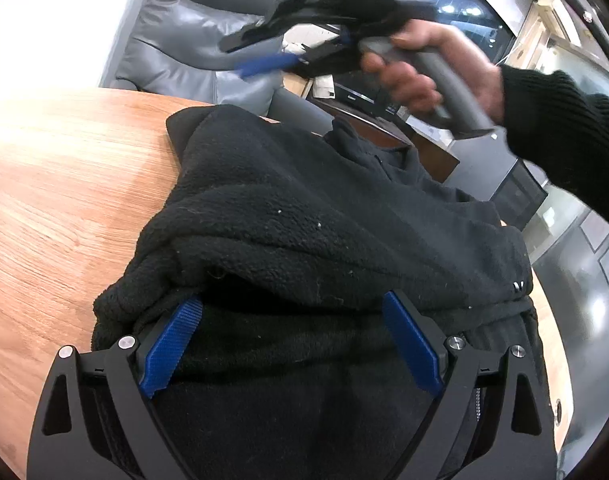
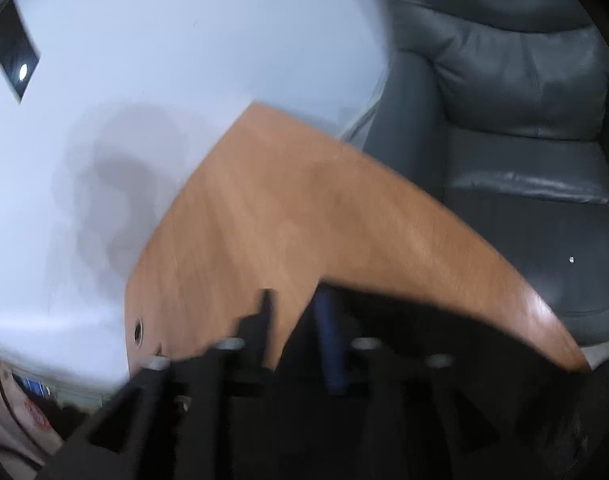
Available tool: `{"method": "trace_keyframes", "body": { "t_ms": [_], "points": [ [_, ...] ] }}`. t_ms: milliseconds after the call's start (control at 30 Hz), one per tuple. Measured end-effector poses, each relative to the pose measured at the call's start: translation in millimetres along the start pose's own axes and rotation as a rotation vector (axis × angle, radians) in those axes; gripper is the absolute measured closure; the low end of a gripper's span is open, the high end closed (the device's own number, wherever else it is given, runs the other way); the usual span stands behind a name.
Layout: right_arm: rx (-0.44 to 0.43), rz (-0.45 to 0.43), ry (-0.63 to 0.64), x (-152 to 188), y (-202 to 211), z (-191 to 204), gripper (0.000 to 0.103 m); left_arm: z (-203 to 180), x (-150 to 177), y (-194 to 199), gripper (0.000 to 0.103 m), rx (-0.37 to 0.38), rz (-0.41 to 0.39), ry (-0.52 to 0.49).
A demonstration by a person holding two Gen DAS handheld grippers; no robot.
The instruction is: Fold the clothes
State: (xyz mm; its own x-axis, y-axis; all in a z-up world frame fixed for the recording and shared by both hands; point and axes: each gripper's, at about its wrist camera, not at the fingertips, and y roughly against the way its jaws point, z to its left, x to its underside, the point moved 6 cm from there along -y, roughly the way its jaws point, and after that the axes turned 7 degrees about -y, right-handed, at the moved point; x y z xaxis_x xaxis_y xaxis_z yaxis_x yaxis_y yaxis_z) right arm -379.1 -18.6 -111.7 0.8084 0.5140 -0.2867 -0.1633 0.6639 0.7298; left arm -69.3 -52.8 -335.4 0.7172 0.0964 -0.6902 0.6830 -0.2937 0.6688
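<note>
From your left wrist, the left gripper [image 1: 292, 344] has its fingers spread wide around a fold of the black fleece [image 1: 304, 216], which lies at the table [image 1: 64, 184] edge; bare wood opens leftward. Your right hand [image 1: 436, 68] holds the right gripper [image 1: 260, 52] aloft, fingers apart, empty. From your right wrist, blur hides its fingers; a grey sofa [image 2: 504, 120] sits past the rim.
</note>
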Motion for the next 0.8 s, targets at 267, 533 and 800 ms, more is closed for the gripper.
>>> {"method": "trace_keyframes", "body": {
  "t_ms": [267,533,800],
  "points": [
    [-0.105,0.241,0.216,63.2,-46.6,71.5,0.033,-11.2,8.5,8.8,0.007,-0.074,0.011,-0.035],
    [-0.049,0.064,0.230,80.9,-59.2,68.7,0.034,-8.3,16.5,18.4,0.007,-0.103,0.017,-0.029],
    [-0.205,0.022,0.255,134.4,7.6,81.3,0.035,-2.8,17.6,23.7,0.007,-0.077,0.004,0.013]
  ]
}}
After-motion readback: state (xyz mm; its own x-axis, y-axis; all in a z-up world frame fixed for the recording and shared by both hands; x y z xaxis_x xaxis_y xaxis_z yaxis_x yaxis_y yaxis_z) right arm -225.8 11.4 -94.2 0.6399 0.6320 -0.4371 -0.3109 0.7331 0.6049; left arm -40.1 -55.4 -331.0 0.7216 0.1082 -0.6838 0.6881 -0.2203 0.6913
